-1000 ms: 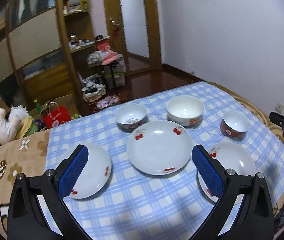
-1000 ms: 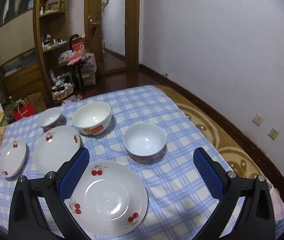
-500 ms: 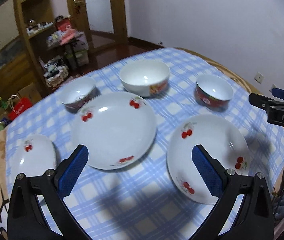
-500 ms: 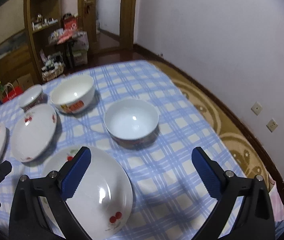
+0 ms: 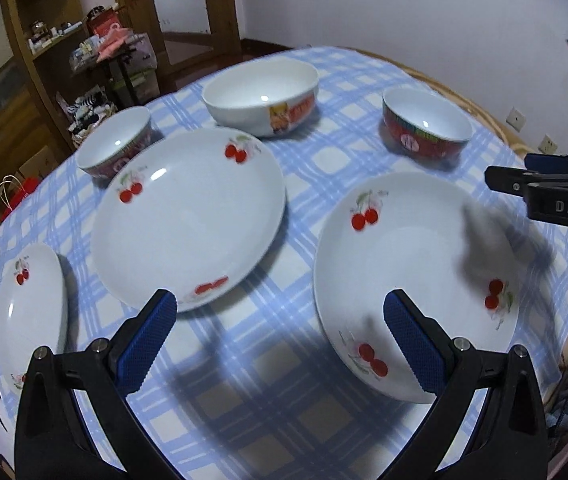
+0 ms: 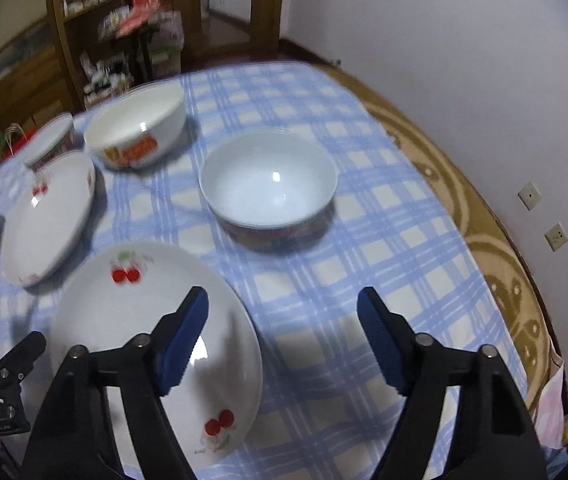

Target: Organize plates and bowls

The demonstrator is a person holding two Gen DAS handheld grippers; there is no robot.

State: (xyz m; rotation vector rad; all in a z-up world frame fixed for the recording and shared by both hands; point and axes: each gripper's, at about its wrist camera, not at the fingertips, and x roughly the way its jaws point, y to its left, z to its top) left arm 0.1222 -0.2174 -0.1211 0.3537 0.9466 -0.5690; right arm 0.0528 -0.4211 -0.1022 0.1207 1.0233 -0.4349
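Three white cherry-print plates lie on the blue checked cloth: a small one (image 5: 28, 312) at left, a middle one (image 5: 188, 216) and a large near-right one (image 5: 416, 276). Behind stand a small bowl (image 5: 118, 142), a big white bowl (image 5: 262, 94) and a red-sided bowl (image 5: 426, 128). My left gripper (image 5: 280, 320) is open and empty, low over the cloth between the middle and right plates. My right gripper (image 6: 282, 320) is open and empty, with its left finger over the large plate (image 6: 144, 320) and the red-sided bowl (image 6: 268, 184) ahead.
The cloth covers a round table (image 6: 496, 264) with a brown patterned edge at right. A white wall with sockets (image 6: 556, 236) is close on the right. Wooden shelves (image 5: 44, 40) and floor clutter stand beyond the far side. The right gripper's finger (image 5: 544, 188) shows in the left wrist view.
Both grippers have moved forward and lower toward the table. The left view shifted right from the small plate to the gap between the two larger plates. The right gripper's jaws have narrowed somewhat.
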